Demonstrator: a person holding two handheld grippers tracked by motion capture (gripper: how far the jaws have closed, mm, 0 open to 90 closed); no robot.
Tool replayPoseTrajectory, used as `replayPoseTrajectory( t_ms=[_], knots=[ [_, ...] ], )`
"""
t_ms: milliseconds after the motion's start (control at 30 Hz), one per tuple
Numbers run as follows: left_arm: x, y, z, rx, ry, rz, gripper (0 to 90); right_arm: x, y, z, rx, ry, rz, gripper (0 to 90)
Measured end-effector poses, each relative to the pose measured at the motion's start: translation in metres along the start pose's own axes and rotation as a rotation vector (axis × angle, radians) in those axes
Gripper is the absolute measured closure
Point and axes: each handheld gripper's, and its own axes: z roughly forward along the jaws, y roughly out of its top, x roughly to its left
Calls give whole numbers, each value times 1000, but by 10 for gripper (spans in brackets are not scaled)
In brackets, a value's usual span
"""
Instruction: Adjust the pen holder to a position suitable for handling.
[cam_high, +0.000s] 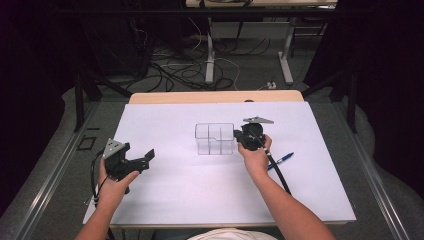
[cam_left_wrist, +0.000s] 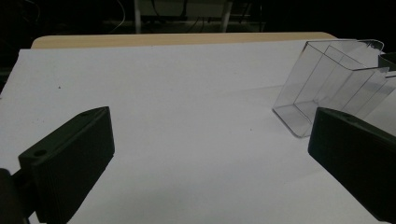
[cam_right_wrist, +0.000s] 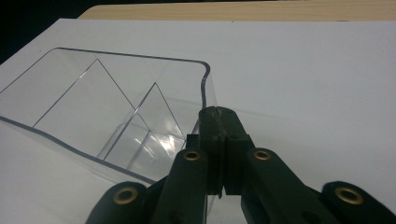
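At centre of the white surface (cam_high: 175, 190), the right claw (cam_right_wrist: 219, 135) clamps the clear divided box (cam_high: 214, 138) by its three-o'clock wall; the left claw (cam_high: 135, 161) gapes wide, well apart at eight o'clock.

Clear plastic box with inner dividers (cam_high: 215, 138) (cam_left_wrist: 334, 79) (cam_right_wrist: 116, 112), open top. Stands at table centre. Its 3 o'clock wall is pinched in the right gripper (cam_high: 239, 135) (cam_right_wrist: 218, 121).

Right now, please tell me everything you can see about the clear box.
The box is clear plastic, open on top, split by thin walls into compartments that look empty. It stands on the white sheet near mid-table. The right claw is shut on its right wall at the rim. The left claw is open, apart from it.
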Motion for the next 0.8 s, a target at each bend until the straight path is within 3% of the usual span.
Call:
replayPoseTrajectory(
  t_ms=[133,500,800],
  knots=[
    [0,0,0,2,1,-2,6,-2,1,-4,-12,8,-33,842],
    [1,-1,1,2,3,-5,7,-11,4,-22,-38,39,-58,728],
    [1,-1,1,1,3,-7,7,-20,9,-46,-69,50,-125,573]
  ],
)
